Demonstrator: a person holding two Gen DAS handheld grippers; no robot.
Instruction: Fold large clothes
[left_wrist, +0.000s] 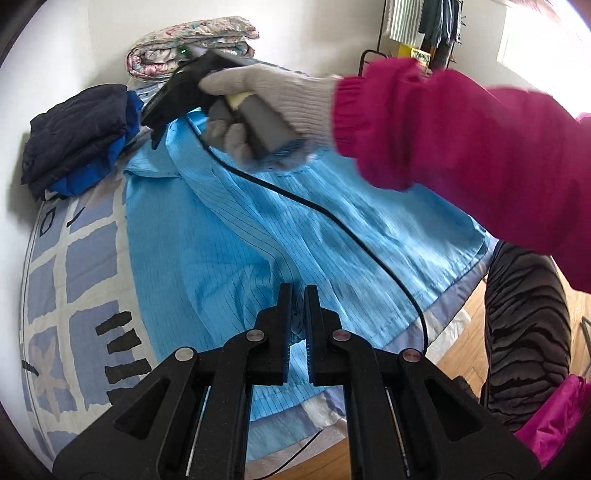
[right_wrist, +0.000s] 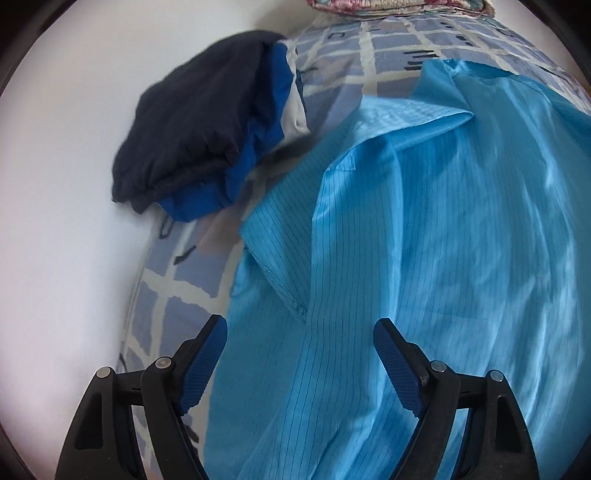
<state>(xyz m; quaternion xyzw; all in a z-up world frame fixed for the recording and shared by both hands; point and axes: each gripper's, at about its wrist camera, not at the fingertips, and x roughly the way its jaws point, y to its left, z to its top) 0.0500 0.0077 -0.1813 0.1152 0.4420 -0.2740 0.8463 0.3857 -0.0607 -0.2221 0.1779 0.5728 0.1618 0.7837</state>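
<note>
A large light-blue pinstriped garment (left_wrist: 258, 221) is spread across a bed (left_wrist: 74, 266) covered with a blue-and-white checked sheet, its hem reaching the near edge of the mattress. The left gripper (left_wrist: 298, 314) is seen with its jaws closed almost completely, and a small ridge of the blue fabric appears to be pinched between them near the hem; this hold is judged to serve as an anchor, so that the cloth is kept taut while the other side is worked. The right gripper (right_wrist: 300, 354) is held above the garment's upper part with its jaws spread wide and nothing between them, pointed down at a folded-over flap or sleeve (right_wrist: 280, 258) that lies along the garment's left edge. In the left wrist view the same tool is seen gripped by a gloved hand (left_wrist: 258, 107) in a magenta sleeve (left_wrist: 461, 140), with a black cable (left_wrist: 332, 218) trailing from it across the fabric. The wide opening is judged to be preparation for taking hold of an edge near the collar or shoulder, so the fold is probably only at an early stage. A pile of dark and royal-blue clothes (right_wrist: 207, 140), already folded, is stacked by the wall beside the garment, and a rolled floral quilt (left_wrist: 192, 44) is kept at the head of the bed, clear of the working area. The cable could be caught in a fold.
</note>
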